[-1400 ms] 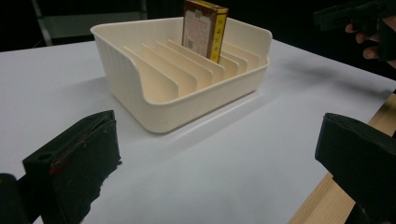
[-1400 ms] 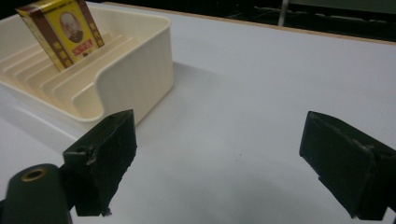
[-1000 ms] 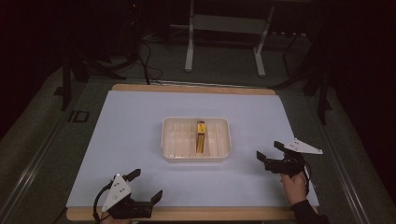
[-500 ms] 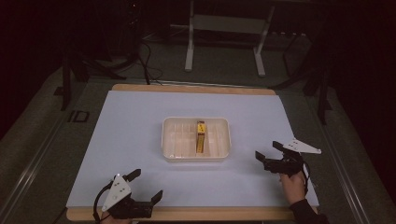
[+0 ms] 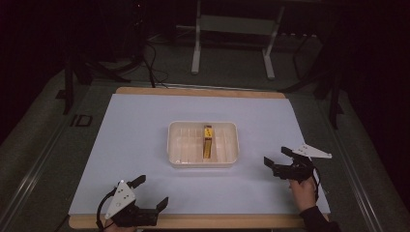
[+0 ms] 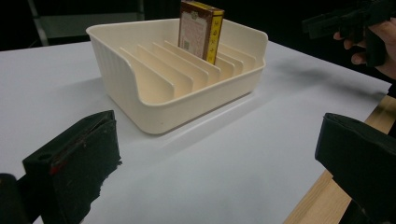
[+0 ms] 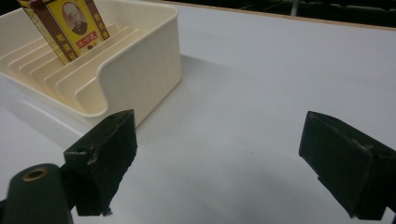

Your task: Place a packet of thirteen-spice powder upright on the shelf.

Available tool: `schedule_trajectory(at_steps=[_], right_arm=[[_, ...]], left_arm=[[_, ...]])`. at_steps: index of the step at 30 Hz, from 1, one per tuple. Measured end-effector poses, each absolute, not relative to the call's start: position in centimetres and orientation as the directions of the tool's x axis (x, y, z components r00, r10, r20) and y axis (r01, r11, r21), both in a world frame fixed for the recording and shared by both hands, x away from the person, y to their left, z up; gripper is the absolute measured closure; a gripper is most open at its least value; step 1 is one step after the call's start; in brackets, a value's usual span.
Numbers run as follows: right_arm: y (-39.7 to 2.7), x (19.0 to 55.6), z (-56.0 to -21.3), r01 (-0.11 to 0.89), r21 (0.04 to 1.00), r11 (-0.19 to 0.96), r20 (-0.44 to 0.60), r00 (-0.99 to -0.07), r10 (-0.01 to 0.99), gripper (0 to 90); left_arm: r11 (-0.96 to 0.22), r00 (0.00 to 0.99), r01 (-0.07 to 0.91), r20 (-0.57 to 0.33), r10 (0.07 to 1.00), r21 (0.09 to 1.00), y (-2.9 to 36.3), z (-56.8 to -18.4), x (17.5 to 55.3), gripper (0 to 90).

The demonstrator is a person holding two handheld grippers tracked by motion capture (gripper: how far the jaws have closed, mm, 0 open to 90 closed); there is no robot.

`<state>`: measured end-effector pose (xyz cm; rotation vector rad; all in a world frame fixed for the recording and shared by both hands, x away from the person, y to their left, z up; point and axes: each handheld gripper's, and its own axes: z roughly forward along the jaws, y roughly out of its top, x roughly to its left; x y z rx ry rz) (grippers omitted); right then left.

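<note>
A cream slotted tray (image 5: 172, 145) sits in the middle of the white mat. A yellow and brown box (image 5: 207, 142) stands on edge in one of its middle slots. My left gripper (image 5: 152, 191) is open and empty near the mat's front left edge, well short of the tray. My right gripper (image 5: 276, 155) is open and empty to the right of the tray, a short gap away. The left gripper view shows its jaws (image 6: 215, 154) spread wide before the tray (image 6: 154, 112) and box (image 6: 198, 28). In the right gripper view the gripper (image 7: 219, 158) stands beside the tray's corner (image 7: 140, 70), the box (image 7: 70, 28) behind.
The white mat (image 5: 130, 145) covers a wooden board whose edge (image 5: 217, 221) shows at the front. A metal stand (image 5: 232, 43) and cables lie on the dark floor behind the table. The right hand and gripper (image 6: 336, 21) appear far off in the left gripper view.
My right gripper has drifted slightly left, toward the tray. The left gripper, tray and box have not moved.
</note>
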<state>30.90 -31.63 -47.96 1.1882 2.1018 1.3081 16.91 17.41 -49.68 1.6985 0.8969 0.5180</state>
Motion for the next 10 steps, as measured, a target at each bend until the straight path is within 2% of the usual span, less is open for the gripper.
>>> schedule_trajectory(at_steps=[10], right_arm=[[-31.62,30.92,-47.98,0.457,0.866,0.206,0.101,-0.562,0.821,11.1]], left_arm=[[-0.123,0.623,0.305,-0.100,0.776,0.944,17.37,-49.69,16.94,0.0]])
